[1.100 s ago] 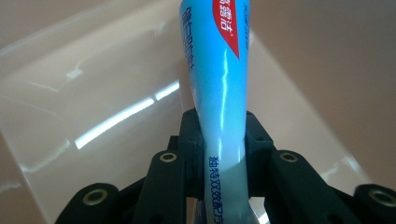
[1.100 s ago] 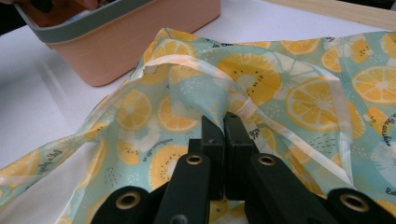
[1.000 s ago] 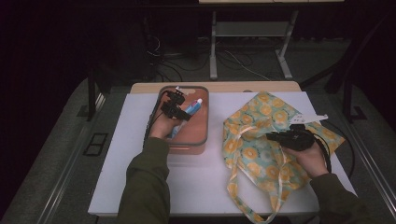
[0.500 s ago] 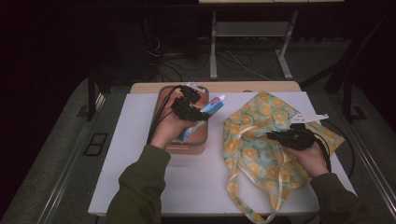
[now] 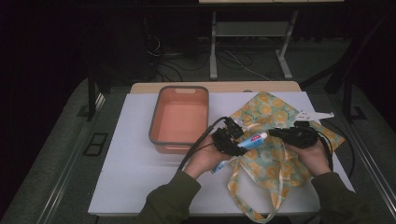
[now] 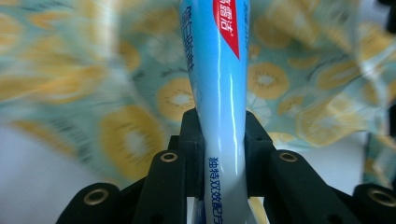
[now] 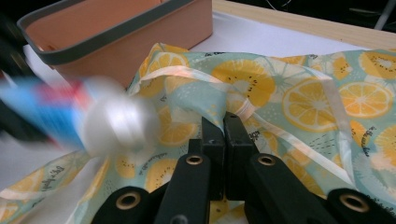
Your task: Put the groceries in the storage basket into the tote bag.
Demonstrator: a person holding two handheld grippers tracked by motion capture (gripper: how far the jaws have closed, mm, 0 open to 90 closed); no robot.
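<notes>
My left gripper [image 5: 235, 140] is shut on a blue, red and white toothpaste tube [image 5: 252, 140], holding it just over the left edge of the fruit-print cloth bag [image 5: 273, 123]. In the left gripper view the tube [image 6: 219, 93] stands clamped between the jaws with the bag [image 6: 289, 84] blurred behind it. My right gripper [image 5: 280, 134] is shut on the bag's fabric near its opening. In the right gripper view the jaws pinch the cloth [image 7: 243, 109] and the tube's white cap [image 7: 114, 123] comes in blurred from the left.
An orange basket with a grey rim [image 5: 180, 91] stands empty on the white tabletop [image 5: 130, 163], left of the bag; it also appears as the basket [image 7: 116, 28] in the right gripper view. A wooden strip [image 5: 215, 87] runs along the table's far edge.
My left gripper has lifted the toothpaste tube out of the basket and carried it right to the bag's edge. The right gripper has stayed shut on the bag.
</notes>
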